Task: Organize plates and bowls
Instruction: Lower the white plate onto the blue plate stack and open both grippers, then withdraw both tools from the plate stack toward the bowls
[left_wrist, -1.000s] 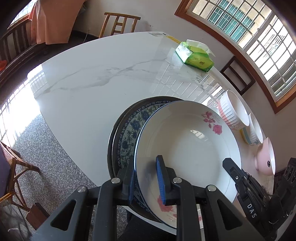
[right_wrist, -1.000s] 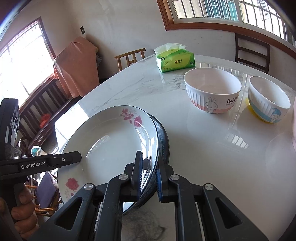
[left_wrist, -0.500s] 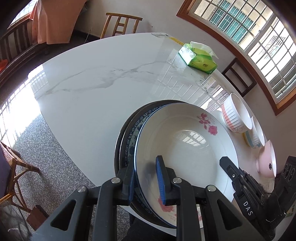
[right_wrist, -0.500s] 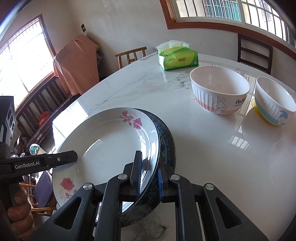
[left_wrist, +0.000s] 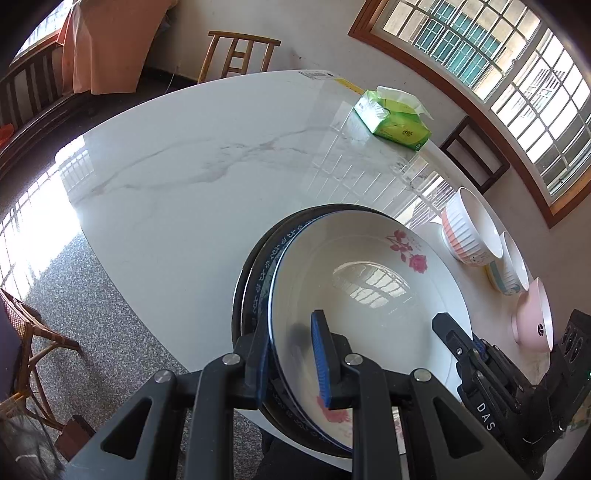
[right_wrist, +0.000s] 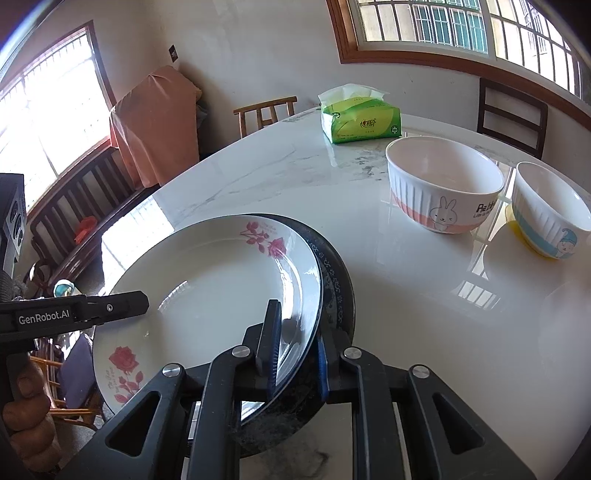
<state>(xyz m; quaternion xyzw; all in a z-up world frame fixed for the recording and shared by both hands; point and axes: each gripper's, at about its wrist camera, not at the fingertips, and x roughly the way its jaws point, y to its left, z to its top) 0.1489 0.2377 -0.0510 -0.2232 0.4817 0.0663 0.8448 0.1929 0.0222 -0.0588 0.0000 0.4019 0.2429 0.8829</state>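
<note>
A stack of three plates sits at the near edge of the marble table (left_wrist: 184, 166). On top is a white rose plate (left_wrist: 369, 295) (right_wrist: 221, 288), over a blue-patterned plate (left_wrist: 258, 280) and a dark plate (right_wrist: 345, 288). My left gripper (left_wrist: 290, 354) is shut on the stack's rim, one finger on the white plate and one under the stack. My right gripper (right_wrist: 295, 350) clamps the opposite rim the same way. A rabbit bowl (right_wrist: 443, 184), a blue-and-yellow bowl (right_wrist: 550, 214) and a pink bowl (left_wrist: 533, 317) stand apart, to the right of the stack.
A green tissue pack (left_wrist: 395, 122) (right_wrist: 360, 122) lies at the far side of the table. Wooden chairs (left_wrist: 240, 51) stand around it, and a window runs along the right wall. A hand (right_wrist: 26, 406) holds the left gripper's handle beyond the table edge.
The white rose plate has slid over the lower plates, so less of the blue pattern shows. The stack and both grippers have moved in toward the bowls.
</note>
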